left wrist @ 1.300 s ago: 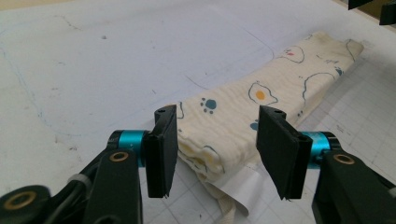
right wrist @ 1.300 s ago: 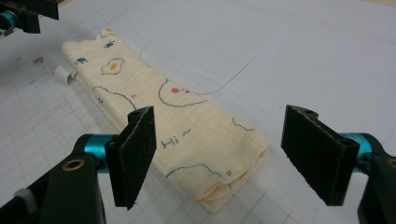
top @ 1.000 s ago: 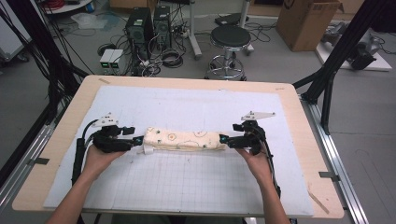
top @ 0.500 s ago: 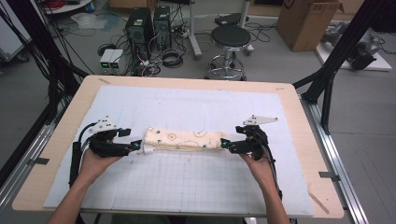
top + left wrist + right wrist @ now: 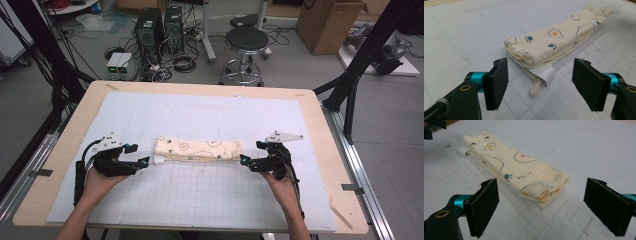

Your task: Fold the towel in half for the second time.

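With both my left gripper (image 5: 540,87) and right gripper (image 5: 541,210) spread wide and empty, the folded cream printed muslin cloth (image 5: 198,149) lies just ahead of each, soft, light and floppy, best pinched at its layered ends.

Folded cloth (image 5: 198,149) on gridded table (image 5: 200,200)

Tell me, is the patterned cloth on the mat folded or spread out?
Folded. The cloth lies as a narrow strip, stacked layers showing at both ends.

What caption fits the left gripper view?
Open left gripper facing the folded cloth on the mat.
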`<action>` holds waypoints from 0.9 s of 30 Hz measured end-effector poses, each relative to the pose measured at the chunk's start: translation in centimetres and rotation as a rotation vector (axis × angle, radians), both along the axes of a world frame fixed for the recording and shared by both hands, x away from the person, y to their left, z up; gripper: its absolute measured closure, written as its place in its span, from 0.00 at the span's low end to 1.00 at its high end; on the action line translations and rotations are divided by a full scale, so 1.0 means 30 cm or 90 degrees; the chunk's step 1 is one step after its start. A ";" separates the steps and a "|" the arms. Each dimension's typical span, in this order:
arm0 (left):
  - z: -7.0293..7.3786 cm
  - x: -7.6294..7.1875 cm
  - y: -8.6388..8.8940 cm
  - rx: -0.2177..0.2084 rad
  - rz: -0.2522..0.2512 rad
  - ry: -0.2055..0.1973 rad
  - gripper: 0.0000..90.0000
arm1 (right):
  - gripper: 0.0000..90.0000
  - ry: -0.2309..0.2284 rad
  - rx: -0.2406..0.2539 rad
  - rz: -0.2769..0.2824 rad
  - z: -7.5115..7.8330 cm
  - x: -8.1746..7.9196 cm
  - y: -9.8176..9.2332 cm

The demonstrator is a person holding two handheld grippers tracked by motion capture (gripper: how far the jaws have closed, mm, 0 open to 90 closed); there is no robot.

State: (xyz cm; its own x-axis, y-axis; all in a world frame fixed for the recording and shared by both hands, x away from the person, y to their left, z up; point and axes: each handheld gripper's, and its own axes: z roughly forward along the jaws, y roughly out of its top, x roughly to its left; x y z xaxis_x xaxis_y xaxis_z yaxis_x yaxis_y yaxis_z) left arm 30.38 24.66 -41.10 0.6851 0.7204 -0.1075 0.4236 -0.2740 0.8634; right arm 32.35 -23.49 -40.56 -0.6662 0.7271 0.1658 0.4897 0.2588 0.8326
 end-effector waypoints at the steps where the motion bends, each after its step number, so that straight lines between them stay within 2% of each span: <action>1: -0.002 -0.005 -0.001 0.001 0.002 0.000 0.33 | 0.14 0.002 0.001 -0.001 -0.003 -0.005 0.000; 6: -0.010 -0.027 0.002 0.003 0.000 -0.007 0.33 | 0.13 0.003 -0.006 0.003 -0.011 -0.021 -0.004; 9: -0.018 -0.037 0.009 0.004 0.003 -0.005 0.33 | 0.14 -0.012 -0.008 0.001 -0.016 -0.043 -0.007; 15: -0.019 -0.065 0.017 -0.002 0.000 -0.008 0.32 | 0.14 -0.017 -0.011 0.003 -0.024 -0.078 -0.018; 22: -0.022 -0.095 0.022 0.004 -0.001 -0.013 0.30 | 0.13 -0.023 -0.018 -0.001 -0.038 -0.114 -0.043; 27: -0.026 -0.112 0.025 0.003 0.002 -0.017 0.30 | 0.13 -0.023 -0.012 -0.006 -0.045 -0.132 -0.066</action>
State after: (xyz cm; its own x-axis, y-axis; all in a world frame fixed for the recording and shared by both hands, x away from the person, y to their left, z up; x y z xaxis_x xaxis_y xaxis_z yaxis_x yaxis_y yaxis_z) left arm 27.03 25.41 -41.89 0.6855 0.7230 -0.0863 0.4016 -0.2766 0.8731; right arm 28.38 -25.47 -41.92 -0.6643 0.7364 0.1283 0.4620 0.2696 0.8449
